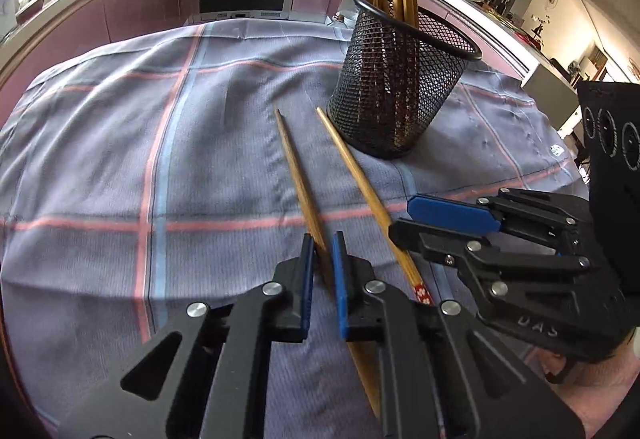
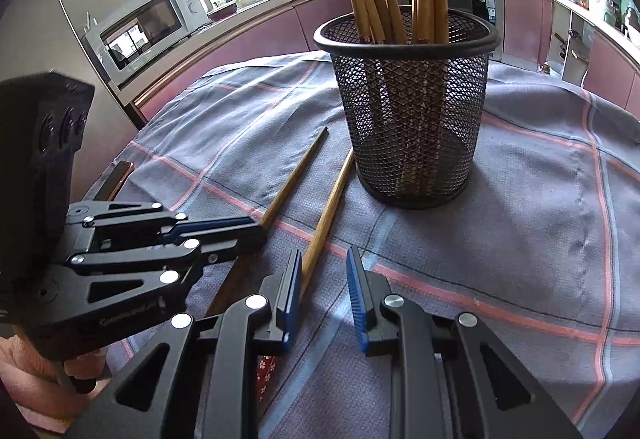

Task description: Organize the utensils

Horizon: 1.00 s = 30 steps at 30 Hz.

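1. Chopsticks: two lie on the plaid cloth (image 1: 120, 143), long axes toward the mesh cup (image 1: 400, 87).
2. Left gripper (image 1: 322, 259) is clamped on the left chopstick (image 1: 298, 179).
3. Right gripper (image 2: 324, 279) straddles the right chopstick (image 2: 330, 207), jaws apart, no pinch.

Left gripper (image 1: 323, 257) angled downward, jaws nearly together; right gripper (image 2: 324, 279) (also tilted down) stands slightly parted.
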### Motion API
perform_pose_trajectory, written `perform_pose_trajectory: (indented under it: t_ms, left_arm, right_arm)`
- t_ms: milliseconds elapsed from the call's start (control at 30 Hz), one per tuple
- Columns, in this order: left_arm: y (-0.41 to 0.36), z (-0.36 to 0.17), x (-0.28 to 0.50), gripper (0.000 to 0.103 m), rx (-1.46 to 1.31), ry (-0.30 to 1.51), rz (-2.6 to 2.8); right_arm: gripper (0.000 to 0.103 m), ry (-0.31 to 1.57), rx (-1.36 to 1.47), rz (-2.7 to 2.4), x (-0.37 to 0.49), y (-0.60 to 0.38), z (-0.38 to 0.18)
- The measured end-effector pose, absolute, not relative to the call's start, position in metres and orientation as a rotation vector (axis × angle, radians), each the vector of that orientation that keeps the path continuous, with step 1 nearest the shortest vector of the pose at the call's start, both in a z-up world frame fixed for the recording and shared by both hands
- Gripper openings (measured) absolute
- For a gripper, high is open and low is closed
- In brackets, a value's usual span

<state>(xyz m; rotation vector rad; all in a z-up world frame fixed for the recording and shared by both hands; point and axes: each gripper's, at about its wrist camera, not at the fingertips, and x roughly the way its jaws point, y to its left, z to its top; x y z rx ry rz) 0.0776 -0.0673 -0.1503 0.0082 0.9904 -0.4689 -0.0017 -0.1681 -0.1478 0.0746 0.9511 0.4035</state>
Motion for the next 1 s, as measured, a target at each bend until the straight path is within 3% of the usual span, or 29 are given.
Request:
perform_pose_trajectory:
  t_ms: [300, 667, 1000]
  left_arm:
    - [-0.06, -0.146, 0.075, 0.021, 0.027, 0.968, -0.438]
    - [-0.065, -0.148, 0.097, 0.022, 0.044, 0.983, -0.422]
    - [-0.07, -0.151, 0.102, 0.019, 0.05, 0.99, -0.412]
  right_arm:
    - [0.022, 0.956, 0.057, 0.394, 0.004, -0.159, -0.148]
    - [0.021, 0.955, 0.035, 0.374, 0.022, -0.151, -0.149]
    - [0.013, 0.955, 0.024, 0.372, 0.033, -0.148, -0.15]
